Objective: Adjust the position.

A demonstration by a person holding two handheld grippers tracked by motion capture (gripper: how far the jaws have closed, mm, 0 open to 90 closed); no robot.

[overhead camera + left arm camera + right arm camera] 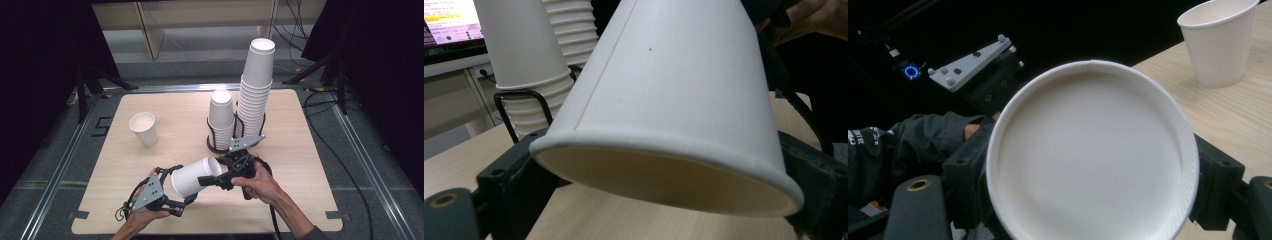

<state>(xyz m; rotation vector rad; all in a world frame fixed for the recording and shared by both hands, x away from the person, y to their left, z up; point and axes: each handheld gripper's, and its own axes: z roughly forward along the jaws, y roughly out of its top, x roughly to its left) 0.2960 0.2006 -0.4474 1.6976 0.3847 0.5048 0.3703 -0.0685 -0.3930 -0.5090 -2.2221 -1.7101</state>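
From the high view, a paper cup (192, 176) lies on its side above the surface (310, 165), spanning the left gripper (181, 197) and the right gripper (216, 178); each pair of jaws grips one end.

In the left gripper view, the cup's open rim (664, 150) sits clamped between the jaws.

In the right gripper view, its round base (1090, 155) sits gripped between the jaws, a lone cup (1218, 42) beyond them.

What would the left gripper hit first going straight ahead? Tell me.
The left gripper meets the paper cup already between its jaws; beyond that, likely the right gripper holding the cup's far end, before the cup stacks.
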